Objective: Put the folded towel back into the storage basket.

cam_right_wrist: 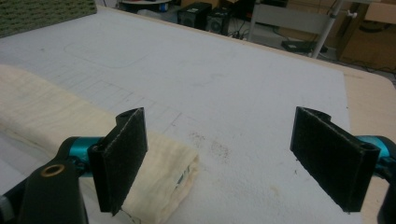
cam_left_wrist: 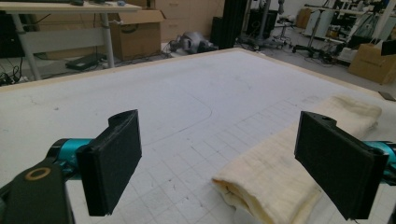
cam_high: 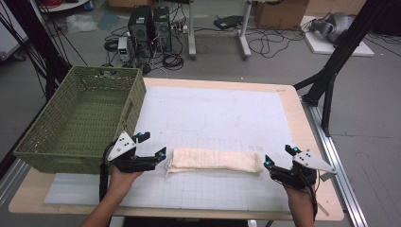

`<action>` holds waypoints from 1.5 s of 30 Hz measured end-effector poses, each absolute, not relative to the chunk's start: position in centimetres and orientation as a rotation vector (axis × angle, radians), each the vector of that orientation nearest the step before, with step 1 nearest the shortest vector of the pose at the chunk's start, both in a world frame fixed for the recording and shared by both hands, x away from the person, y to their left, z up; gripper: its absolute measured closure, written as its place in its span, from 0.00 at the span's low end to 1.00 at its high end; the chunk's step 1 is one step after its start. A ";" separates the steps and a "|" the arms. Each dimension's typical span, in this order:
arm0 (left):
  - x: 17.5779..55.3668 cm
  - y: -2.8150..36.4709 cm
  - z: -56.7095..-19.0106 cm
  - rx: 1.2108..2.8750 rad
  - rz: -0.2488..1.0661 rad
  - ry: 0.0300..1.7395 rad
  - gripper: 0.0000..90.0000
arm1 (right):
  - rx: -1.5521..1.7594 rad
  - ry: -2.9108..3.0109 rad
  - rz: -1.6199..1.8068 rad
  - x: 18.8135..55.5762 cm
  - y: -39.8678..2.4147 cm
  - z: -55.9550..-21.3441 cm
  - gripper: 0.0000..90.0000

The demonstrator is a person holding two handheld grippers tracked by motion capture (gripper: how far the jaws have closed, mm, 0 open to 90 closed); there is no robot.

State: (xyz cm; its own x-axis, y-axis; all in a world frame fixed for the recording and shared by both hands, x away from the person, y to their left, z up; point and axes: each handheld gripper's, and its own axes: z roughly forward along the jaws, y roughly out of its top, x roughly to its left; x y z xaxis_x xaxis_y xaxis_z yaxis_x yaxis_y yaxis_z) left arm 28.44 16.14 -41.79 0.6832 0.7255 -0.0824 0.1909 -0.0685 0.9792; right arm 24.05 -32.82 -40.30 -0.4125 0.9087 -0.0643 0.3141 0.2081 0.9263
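I can read no words, labels, brand names or numbers anywhere in front of me. The white mat (cam_high: 222, 118) on the counter (cam_high: 312, 142) carries only a printed grid of thin lines and a few drawn outlines with rounded corners, with no lettering beside them. The cardboard boxes (cam_left_wrist: 140, 35) in the room beyond are too far off and too blurred for any print on them to be made out.
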 end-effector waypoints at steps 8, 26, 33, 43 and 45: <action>28.5 16.0 -41.8 1.623 0.510 0.758 0.17 | 1.139 1.860 1.200 24.1 -32.8 -40.4 0.19; 28.5 15.7 -41.7 1.635 0.489 0.749 0.18 | 1.135 1.872 1.208 24.3 -32.9 -40.5 0.19; 28.7 15.4 -41.9 1.647 0.442 0.769 0.17 | 1.134 1.875 1.207 24.4 -32.8 -40.6 0.19; 29.5 14.5 -42.6 1.737 0.371 0.829 0.20 | 1.137 1.881 1.199 24.4 -32.8 -40.7 0.19; 29.6 14.3 -42.8 1.758 0.359 0.836 0.20 | 1.132 1.885 1.193 24.4 -32.8 -40.7 0.19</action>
